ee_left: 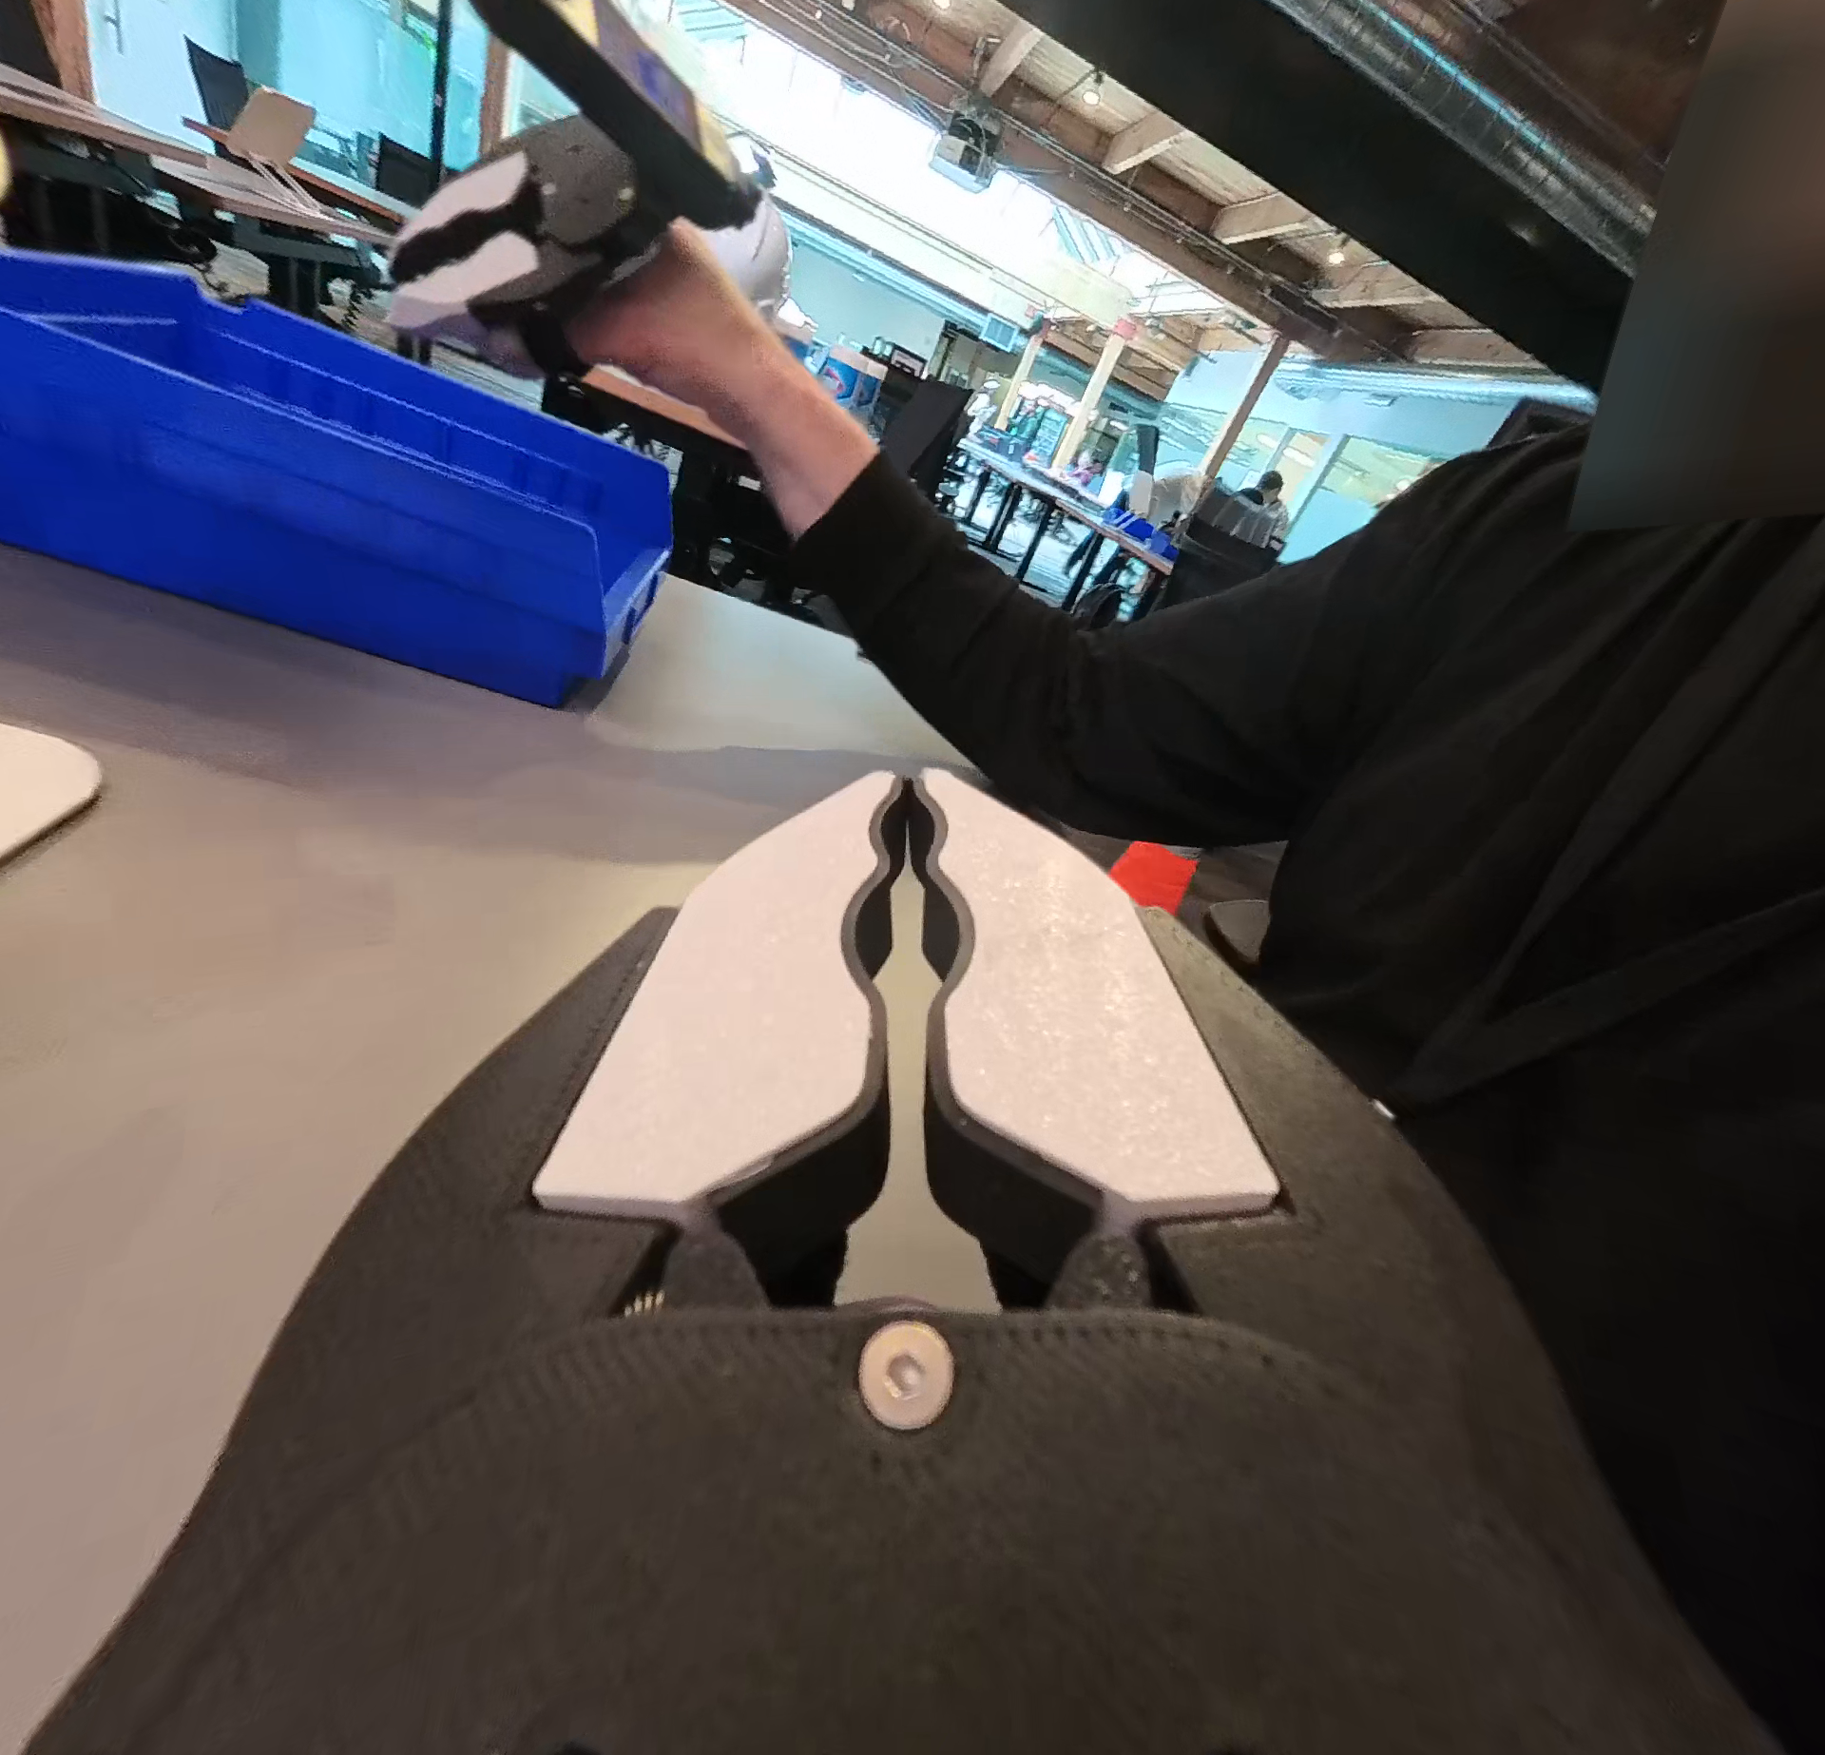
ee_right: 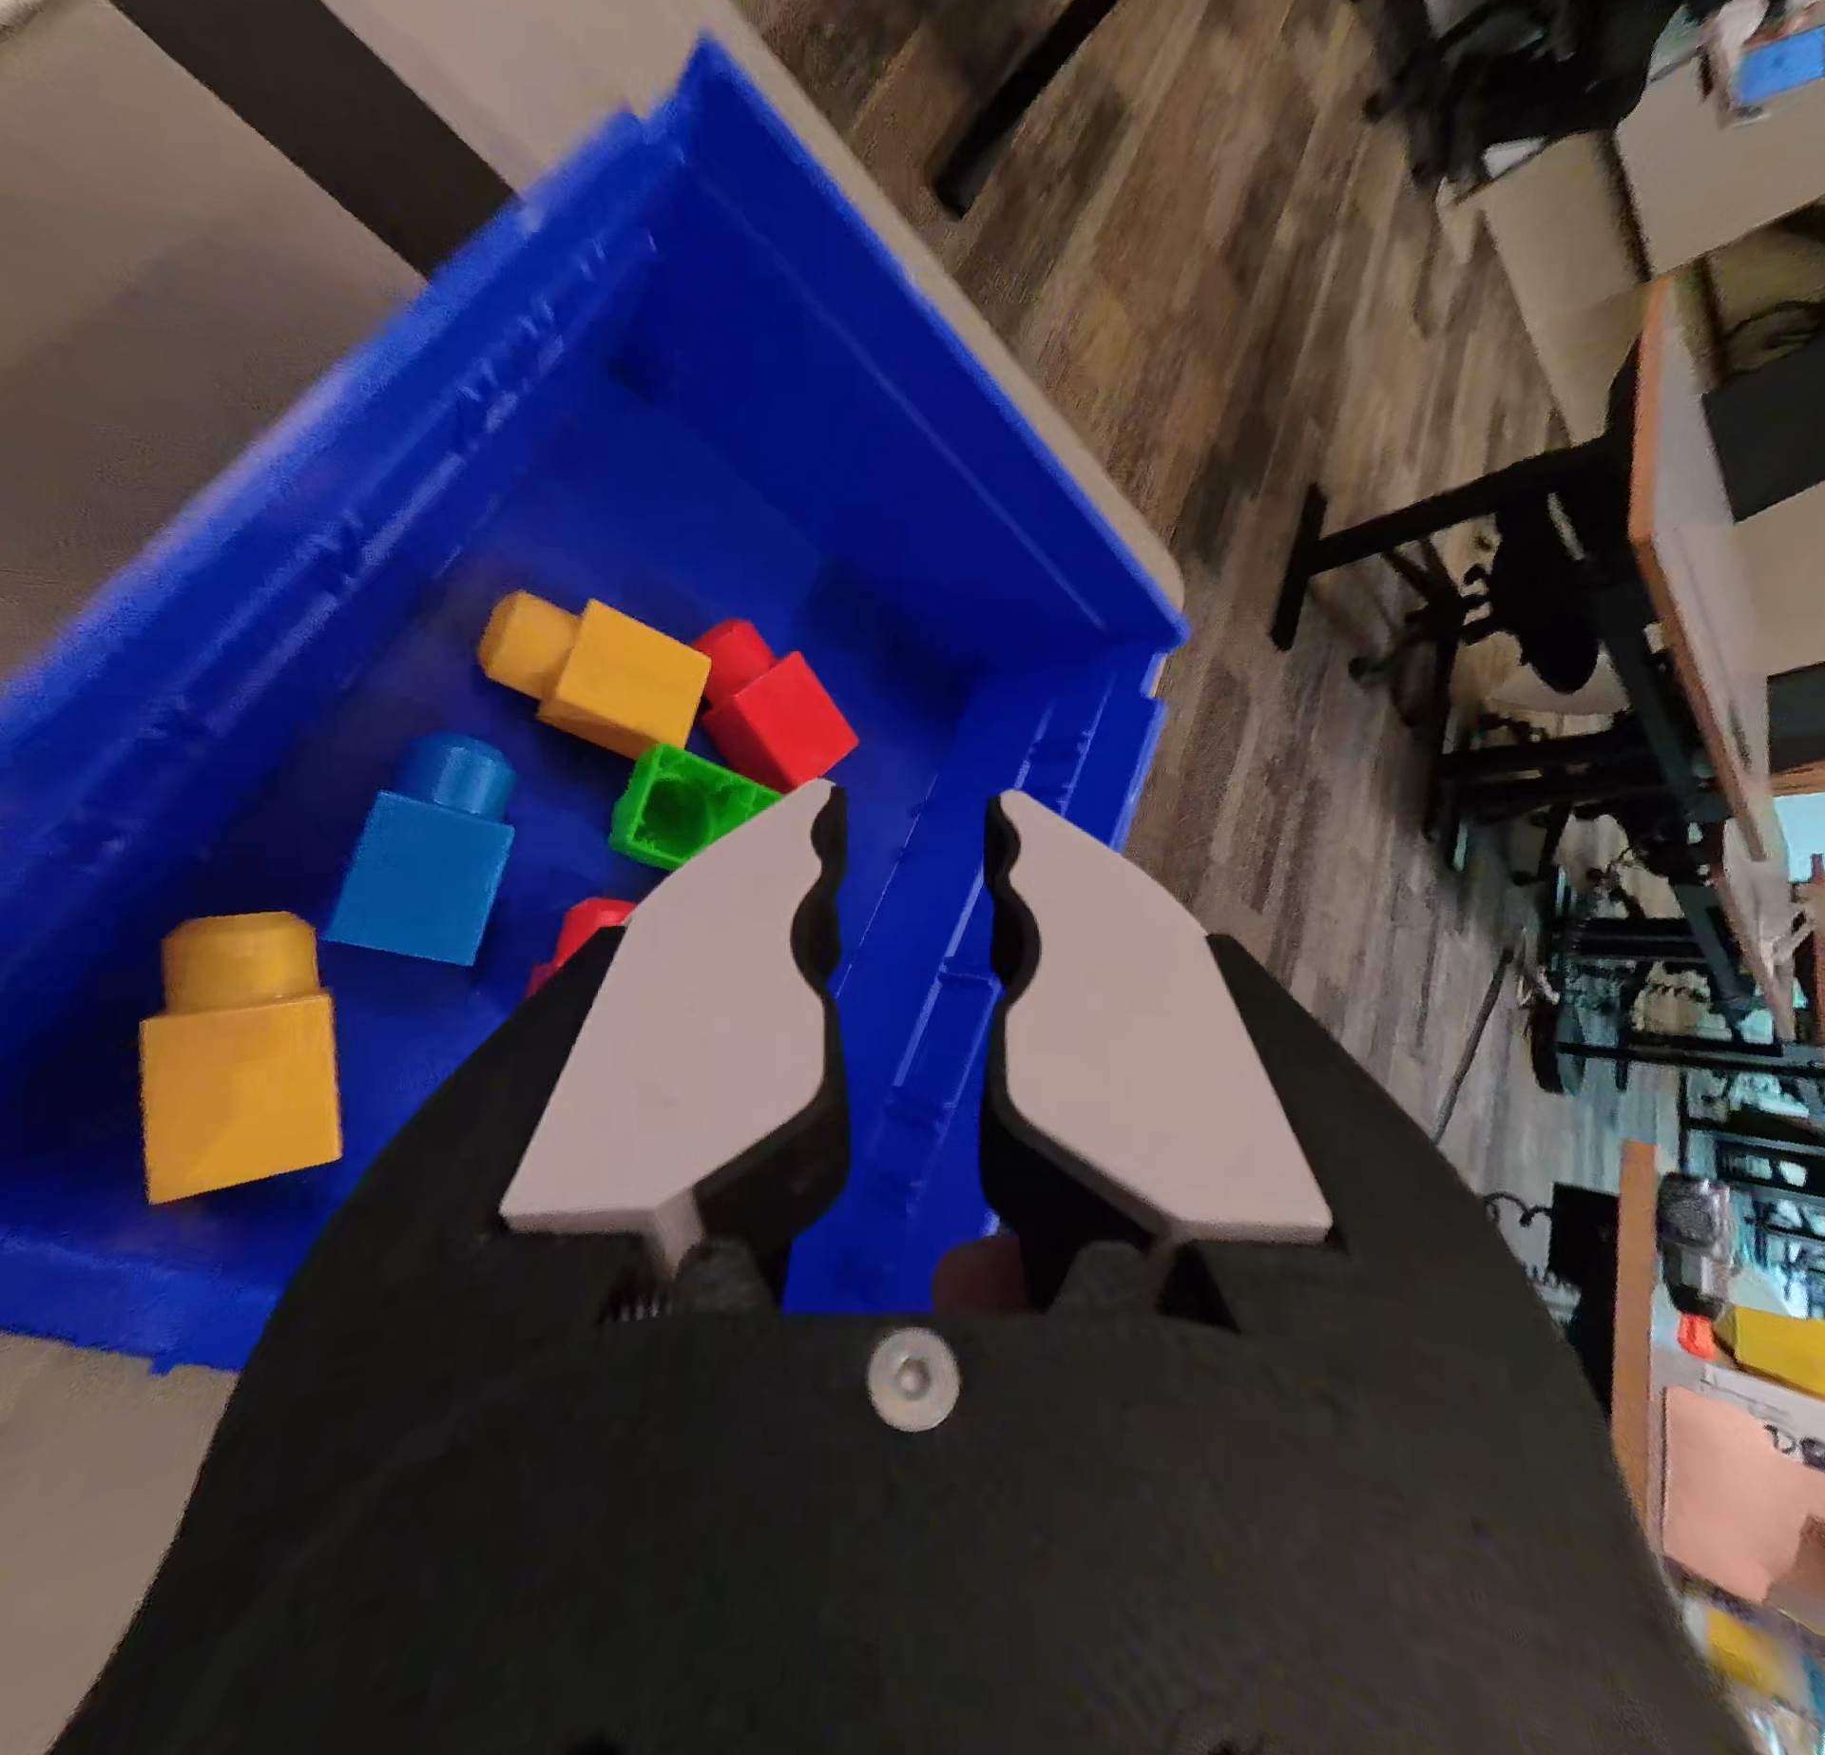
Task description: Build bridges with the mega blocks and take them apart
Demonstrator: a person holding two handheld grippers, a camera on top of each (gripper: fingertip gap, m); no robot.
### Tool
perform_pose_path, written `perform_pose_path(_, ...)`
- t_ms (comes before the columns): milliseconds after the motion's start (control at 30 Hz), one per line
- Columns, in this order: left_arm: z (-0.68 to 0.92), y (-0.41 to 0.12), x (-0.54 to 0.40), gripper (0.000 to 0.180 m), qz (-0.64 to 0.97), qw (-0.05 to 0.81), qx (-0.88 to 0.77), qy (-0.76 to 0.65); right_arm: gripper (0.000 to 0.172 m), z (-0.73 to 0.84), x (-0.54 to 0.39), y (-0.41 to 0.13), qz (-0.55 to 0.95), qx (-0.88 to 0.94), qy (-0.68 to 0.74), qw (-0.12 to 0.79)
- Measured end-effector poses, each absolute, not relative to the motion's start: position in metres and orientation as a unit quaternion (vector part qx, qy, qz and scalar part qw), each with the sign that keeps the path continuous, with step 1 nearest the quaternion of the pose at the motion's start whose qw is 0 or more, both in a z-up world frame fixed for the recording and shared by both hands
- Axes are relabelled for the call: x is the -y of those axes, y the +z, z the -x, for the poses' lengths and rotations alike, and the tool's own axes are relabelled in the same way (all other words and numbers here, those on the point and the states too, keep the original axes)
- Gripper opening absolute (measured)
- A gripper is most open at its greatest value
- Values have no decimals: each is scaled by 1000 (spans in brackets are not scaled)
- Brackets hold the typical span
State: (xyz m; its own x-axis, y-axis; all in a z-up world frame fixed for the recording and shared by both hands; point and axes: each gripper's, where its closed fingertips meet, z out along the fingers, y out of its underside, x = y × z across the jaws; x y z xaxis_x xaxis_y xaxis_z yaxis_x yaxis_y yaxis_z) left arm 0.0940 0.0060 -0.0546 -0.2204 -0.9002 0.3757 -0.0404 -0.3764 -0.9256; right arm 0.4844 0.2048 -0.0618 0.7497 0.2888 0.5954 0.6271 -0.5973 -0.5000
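My right gripper hangs open and empty above the near end of the blue bin. In the bin lie two yellow blocks, a blue block, a red block, a green block with its hollow side up, and another red block partly hidden under my finger. My left gripper is shut on nothing, low over the grey table. The left wrist view also shows the right gripper raised above the bin.
A white flat plate lies at the left table edge. A person's black sleeve crosses the table on the right. A red object shows beyond the table edge. Wooden floor and other desks lie past the bin. Spacing between my two grippers at the tips: around 45 centimeters. From the right gripper's tips to the white flat plate is close to 25 centimeters.
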Motion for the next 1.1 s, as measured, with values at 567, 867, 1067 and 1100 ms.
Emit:
perform_pose_path(567,137,-81,-156,41,753,319,-574,-54,12,-400,-173,23,783,336,-207,481)
perform_pose_path(867,151,-151,-183,45,770,145,-620,-37,12,-375,-173,17,774,366,-202,476)
perform_pose_path(1067,145,-155,-184,34,765,152,-624,-49,10,-363,-171,16,764,383,-201,478)
perform_pose_path(1100,146,-149,-186,34,768,170,-615,-52,10,-360,-170,18,761,386,-199,482)
